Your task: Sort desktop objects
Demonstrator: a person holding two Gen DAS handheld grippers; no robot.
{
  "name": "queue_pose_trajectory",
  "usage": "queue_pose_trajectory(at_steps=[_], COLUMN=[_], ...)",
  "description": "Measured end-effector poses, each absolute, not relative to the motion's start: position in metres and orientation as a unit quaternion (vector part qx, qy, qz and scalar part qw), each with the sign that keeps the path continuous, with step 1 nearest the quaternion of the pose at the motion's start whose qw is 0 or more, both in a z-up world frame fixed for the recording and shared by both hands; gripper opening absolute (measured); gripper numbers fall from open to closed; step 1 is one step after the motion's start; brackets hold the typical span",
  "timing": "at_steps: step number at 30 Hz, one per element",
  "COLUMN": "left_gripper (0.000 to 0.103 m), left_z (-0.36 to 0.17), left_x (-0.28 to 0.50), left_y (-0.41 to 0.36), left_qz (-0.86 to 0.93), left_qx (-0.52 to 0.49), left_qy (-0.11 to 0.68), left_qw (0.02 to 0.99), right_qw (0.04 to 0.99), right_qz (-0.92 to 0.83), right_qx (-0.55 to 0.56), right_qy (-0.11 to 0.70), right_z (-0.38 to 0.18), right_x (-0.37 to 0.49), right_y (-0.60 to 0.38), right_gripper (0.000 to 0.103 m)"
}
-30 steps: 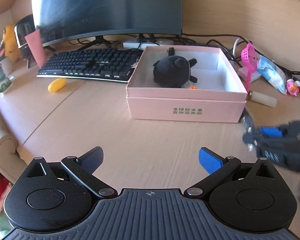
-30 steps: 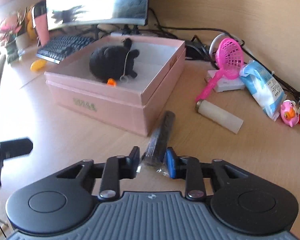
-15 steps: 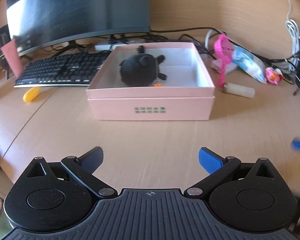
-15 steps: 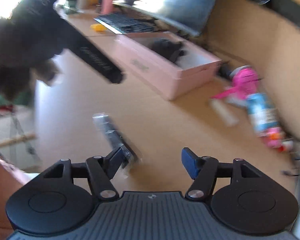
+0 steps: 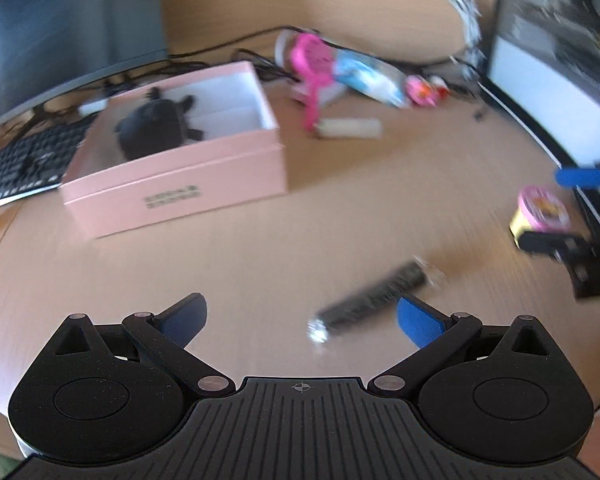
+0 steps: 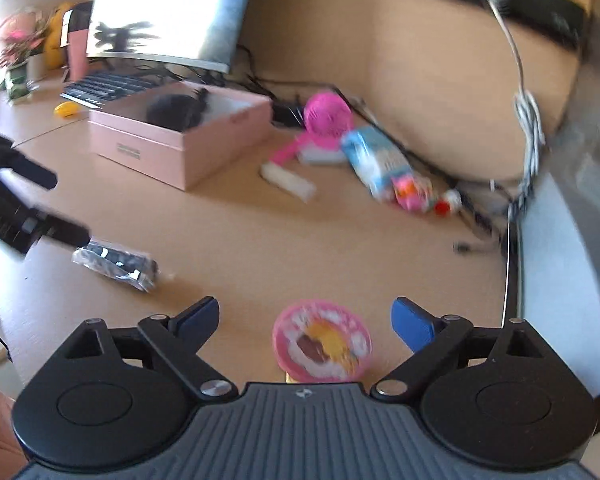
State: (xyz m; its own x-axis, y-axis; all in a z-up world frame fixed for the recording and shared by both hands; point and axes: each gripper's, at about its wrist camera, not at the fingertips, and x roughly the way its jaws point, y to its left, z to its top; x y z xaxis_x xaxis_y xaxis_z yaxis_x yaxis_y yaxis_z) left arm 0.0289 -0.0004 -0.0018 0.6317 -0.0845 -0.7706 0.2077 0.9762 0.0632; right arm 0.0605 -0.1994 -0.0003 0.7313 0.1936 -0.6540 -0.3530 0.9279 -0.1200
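Here the desk (image 6: 340, 240) holds a pink box (image 5: 180, 192) at far left, with clutter well apart to its right. The wrapped black stick (image 5: 374, 298) lies flat, its long axis slanting up to the right, just ahead of the left gripper (image 5: 300, 316), whose jaws stand wide and empty. The right gripper (image 6: 306, 320) is opening, nothing pressed, and a pink-lidded cup (image 6: 322, 340) sits between its fingers.
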Motion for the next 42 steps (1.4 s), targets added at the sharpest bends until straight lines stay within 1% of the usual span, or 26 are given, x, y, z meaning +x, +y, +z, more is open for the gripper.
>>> queue_pose_trajectory(at_steps=[4,6,7,8,13,15,16,17,21,25,26,27,28,35,39,42], left_gripper=[0.103,0.103,0.103,0.103,0.103,0.103,0.103,0.103,0.103,0.103,0.103,0.103,0.103,0.103,0.103,0.103], left_z=[-0.010,-0.013,-0.014,-0.015,-0.021,-0.020,-0.019,-0.018,-0.006,-0.001,-0.001,-0.001,-0.002,-0.008,-0.013,-0.020], left_x=[0.029,0.026,0.025,0.025,0.040,0.046,0.049,0.051,0.047,0.041,0.040,0.040,0.037,0.043,0.057,0.064], left_y=[-0.014,-0.020,-0.022,-0.024,-0.012,-0.004,0.000,0.006,0.027,0.026,0.023,0.019,0.013,-0.020,-0.021,-0.023], left_qz=[-0.091,-0.095,-0.091,-0.082,-0.004,0.032,0.050,0.061,0.015,-0.054,-0.065,-0.073,-0.080,-0.097,-0.094,-0.116], left_qx=[0.056,0.070,0.083,0.097,0.136,0.150,0.157,0.158,0.093,0.051,0.048,0.048,0.048,0.078,0.066,0.077], left_qy=[0.450,0.452,0.451,0.449,0.442,0.432,0.428,0.425,0.424,0.422,0.420,0.417,0.414,0.391,0.397,0.406], left_qw=[0.887,0.884,0.884,0.884,0.886,0.889,0.889,0.889,0.901,0.904,0.904,0.904,0.906,0.912,0.911,0.903], right_qw=[0.926,0.925,0.924,0.922,0.922,0.921,0.921,0.921,0.922,0.921,0.920,0.920,0.918,0.920,0.921,0.921], right_qz=[0.128,0.122,0.122,0.122,0.119,0.118,0.118,0.118,0.119,0.122,0.126,0.127,0.128,0.145,0.153,0.161], right_qx=[-0.095,-0.097,-0.096,-0.093,-0.083,-0.084,-0.085,-0.085,-0.085,-0.079,-0.078,-0.077,-0.076,-0.071,-0.079,-0.081], right_qy=[0.343,0.345,0.350,0.355,0.360,0.361,0.361,0.360,0.358,0.360,0.363,0.364,0.368,0.356,0.350,0.345], right_z=[-0.006,-0.010,-0.010,-0.012,-0.017,-0.018,-0.018,-0.018,-0.016,-0.016,-0.017,-0.017,-0.017,-0.008,-0.007,-0.006], right_x=[0.063,0.065,0.061,0.062,0.066,0.067,0.067,0.067,0.065,0.065,0.066,0.066,0.067,0.063,0.062,0.059], right_y=[-0.207,-0.207,-0.209,-0.209,-0.211,-0.211,-0.211,-0.212,-0.214,-0.214,-0.214,-0.214,-0.213,-0.203,-0.194,-0.190], right_gripper=[0.093,0.085,0.077,0.075,0.075,0.078,0.081,0.082,0.082,0.082,0.079,0.072,0.056,0.056,0.056,0.056])
